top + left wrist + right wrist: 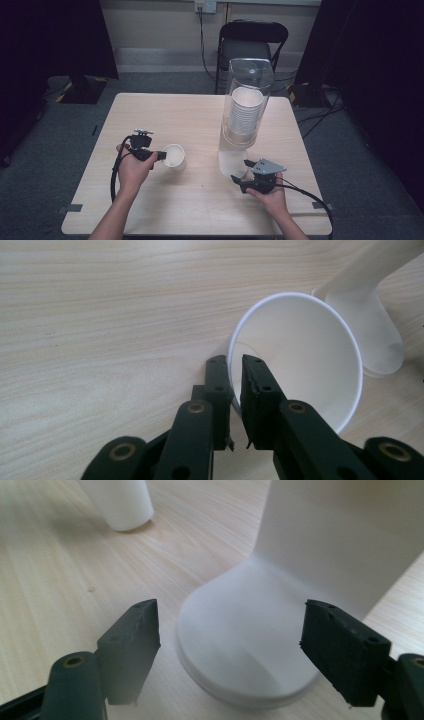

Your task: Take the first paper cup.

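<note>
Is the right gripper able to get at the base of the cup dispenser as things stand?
Probably yes. The right gripper is open, its jaws spread to either side of the dispenser base, with bare table around it and nothing between.

The left tool [236,371] pinches the near rim of a white paper cup [300,355], one jaw inside, one outside; the frosted dispenser base [367,315] stands just beyond on the wooden worktop [100,315]

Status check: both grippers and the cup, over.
Left gripper shut on paper cup rim. Right gripper open, jaws either side of dispenser base, not touching. Table around the cup unobstructed.
</note>
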Tool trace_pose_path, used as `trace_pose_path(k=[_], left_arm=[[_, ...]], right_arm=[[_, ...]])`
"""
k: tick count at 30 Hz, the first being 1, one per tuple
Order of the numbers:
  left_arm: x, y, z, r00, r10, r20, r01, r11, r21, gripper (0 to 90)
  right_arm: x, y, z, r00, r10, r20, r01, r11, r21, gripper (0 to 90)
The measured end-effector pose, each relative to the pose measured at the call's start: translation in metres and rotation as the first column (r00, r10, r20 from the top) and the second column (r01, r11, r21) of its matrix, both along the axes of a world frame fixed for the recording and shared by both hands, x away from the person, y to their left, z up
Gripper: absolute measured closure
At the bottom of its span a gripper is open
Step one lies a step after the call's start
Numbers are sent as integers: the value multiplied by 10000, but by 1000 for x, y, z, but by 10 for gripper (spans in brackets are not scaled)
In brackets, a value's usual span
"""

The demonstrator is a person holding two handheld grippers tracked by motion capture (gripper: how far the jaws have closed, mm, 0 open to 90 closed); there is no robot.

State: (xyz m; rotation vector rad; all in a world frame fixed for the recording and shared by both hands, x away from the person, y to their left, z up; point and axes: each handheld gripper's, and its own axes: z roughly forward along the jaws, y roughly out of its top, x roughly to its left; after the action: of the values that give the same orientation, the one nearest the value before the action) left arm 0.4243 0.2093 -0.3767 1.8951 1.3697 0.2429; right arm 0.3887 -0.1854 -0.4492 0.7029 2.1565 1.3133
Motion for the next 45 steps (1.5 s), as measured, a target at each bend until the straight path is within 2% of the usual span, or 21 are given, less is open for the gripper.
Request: trace_pose_path(k=[1,3,6,8,10,13,14,15,17,19,22,25,27,30,32,36,37,38,41,44,45], left_arm=[[0,0,0,10000,0,0,0,10000,0,813],[-1,1,0,9997,-23,258,28,9998,-195,764],[-4,1,2,9968,-170,783,206,9987,-457,638],[-8,2,4,9937,-357,1065,391,9988,-303,568],[-13,4,4,9908,-561,1230,616,9972,-412,505],[-22,8,3,9806,-775,1799,825,9964,-204,404],[-24,8,2,9801,-799,1818,848,9962,-198,398],[-27,10,1,9759,-1040,1919,1094,9938,-175,381],[-33,10,-2,9695,-1203,2134,1241,9923,-43,343],[-40,12,-6,9671,-1319,2176,1351,9908,3,321],[-48,14,-16,9580,-1586,2389,1552,9873,328,280],[-53,15,-29,9546,-1776,2393,1632,9834,788,228],[-56,15,-42,9541,-1947,2275,1792,9800,871,224],[-60,14,-62,9577,-2045,2025,1880,9773,982,209],[-63,14,-70,9536,-2306,1934,2081,9694,1299,199],[-67,10,-75,9474,-2503,1994,2265,9646,1348,191],[-67,9,-76,9452,-2595,1980,2343,9617,1421,185],[-69,7,-78,9400,-2763,2000,2475,9560,1575,181],[-70,5,-83,9331,-2988,2001,2653,9476,1782,181],[-71,4,-89,9368,-2914,1938,2595,9500,1738,181],[-71,4,-90,9306,-3009,2084,2655,9469,1815,170]], right_arm=[[0,0,0,10000,0,0,0,10000,0,230],[2,-2,1,9999,-162,13,162,9999,8,231],[3,-3,1,9998,-179,68,179,9998,-12,231],[5,-4,2,9995,-302,111,302,9995,0,229],[6,-5,4,9994,-336,75,336,9994,28,228],[9,-7,6,9987,-508,-7,508,9986,141,219],[10,-7,6,9986,-531,72,529,9985,159,213],[10,-7,7,9984,-566,91,565,9982,182,206],[11,-8,8,9980,-622,125,620,9979,167,201],[12,-9,10,9976,-680,115,677,9974,258,203],[13,-8,11,9976,-677,154,672,9972,334,205],[15,-9,13,9972,-747,87,742,9960,508,197],[15,-9,15,9971,-756,66,750,9950,654,190],[15,-9,19,9969,-773,133,764,9952,611,183],[15,-8,22,9969,-750,222,736,9956,581,180],[20,-6,26,9974,-708,163,694,9946,768,175],[21,-5,27,9971,-735,207,715,9939,841,176],[22,-5,28,9969,-762,186,743,9933,891,176],[25,-7,31,9962,-846,187,822,9912,1038,176],[25,-8,34,9964,-820,228,789,9904,1133,176],[26,-9,35,9965,-808,227,780,9912,1068,176]])
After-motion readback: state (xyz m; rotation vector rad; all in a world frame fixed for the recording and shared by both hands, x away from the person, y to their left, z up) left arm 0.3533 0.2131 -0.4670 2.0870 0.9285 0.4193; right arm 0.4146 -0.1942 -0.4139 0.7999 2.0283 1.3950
